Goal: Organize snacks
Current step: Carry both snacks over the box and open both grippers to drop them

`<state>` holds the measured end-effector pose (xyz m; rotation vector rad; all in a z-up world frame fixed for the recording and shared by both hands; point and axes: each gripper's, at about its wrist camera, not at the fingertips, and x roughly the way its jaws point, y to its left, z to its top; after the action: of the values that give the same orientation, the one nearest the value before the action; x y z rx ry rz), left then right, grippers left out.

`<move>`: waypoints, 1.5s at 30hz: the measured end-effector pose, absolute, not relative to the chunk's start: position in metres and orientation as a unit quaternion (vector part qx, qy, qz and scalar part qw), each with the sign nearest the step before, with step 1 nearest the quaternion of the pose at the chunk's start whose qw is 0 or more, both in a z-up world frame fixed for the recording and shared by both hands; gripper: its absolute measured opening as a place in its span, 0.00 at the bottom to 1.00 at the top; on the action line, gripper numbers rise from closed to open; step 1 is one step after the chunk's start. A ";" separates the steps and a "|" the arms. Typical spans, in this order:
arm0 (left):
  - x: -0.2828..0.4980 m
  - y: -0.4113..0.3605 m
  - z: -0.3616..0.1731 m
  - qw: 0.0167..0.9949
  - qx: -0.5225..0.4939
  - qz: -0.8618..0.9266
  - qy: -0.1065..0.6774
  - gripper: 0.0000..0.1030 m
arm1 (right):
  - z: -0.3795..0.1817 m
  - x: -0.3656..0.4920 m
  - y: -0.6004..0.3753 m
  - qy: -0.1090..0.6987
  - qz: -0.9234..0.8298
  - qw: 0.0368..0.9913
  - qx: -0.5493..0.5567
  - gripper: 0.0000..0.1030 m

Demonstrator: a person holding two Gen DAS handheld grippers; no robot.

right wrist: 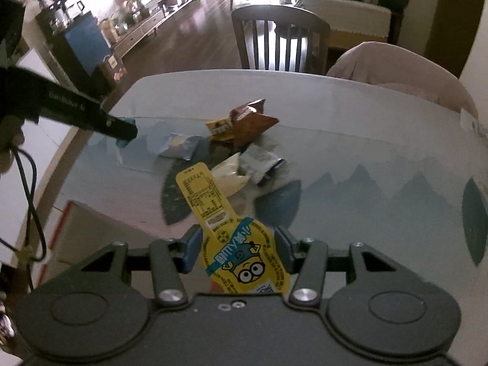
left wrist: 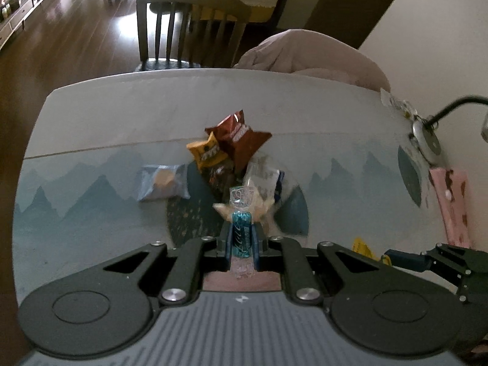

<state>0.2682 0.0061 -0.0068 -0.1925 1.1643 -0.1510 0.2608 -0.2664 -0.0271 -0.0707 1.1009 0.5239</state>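
Observation:
My left gripper (left wrist: 241,244) is shut on a small blue wrapped candy (left wrist: 241,233) with clear twisted ends, held above the table. In the right wrist view my right gripper (right wrist: 238,251) is shut on a flat yellow snack packet (right wrist: 231,231) with a cartoon face, its long tab sticking forward. Below both lies a pile of snacks: a brown chip bag (left wrist: 239,140), a yellow packet (left wrist: 207,152), a blue-grey packet (left wrist: 163,183) and clear wrapped ones (left wrist: 262,180). The left gripper also shows at the left of the right wrist view (right wrist: 122,129).
The table (left wrist: 122,116) has a blue mountain-print cloth. A wooden chair (left wrist: 189,27) stands at its far side, next to a pink cushion (left wrist: 308,55). A lamp base (left wrist: 425,140) and a pink pouch (left wrist: 451,204) lie at the right edge. A cardboard box (right wrist: 91,238) sits near left.

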 end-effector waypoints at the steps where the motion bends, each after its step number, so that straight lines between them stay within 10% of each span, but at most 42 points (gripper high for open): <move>1: 0.261 0.007 -0.004 0.829 -0.087 -0.073 0.548 0.12 | -0.024 0.253 -0.263 0.516 0.245 0.820 -0.027 0.49; 45: 0.108 0.013 -0.145 0.742 0.009 -0.066 0.667 0.12 | -0.131 0.140 -0.153 0.576 0.256 0.765 -0.133 0.50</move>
<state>0.1082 0.0135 -0.1455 0.0203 1.4622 -0.1440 0.1398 -0.1529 -0.1314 -0.2884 1.2530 0.5565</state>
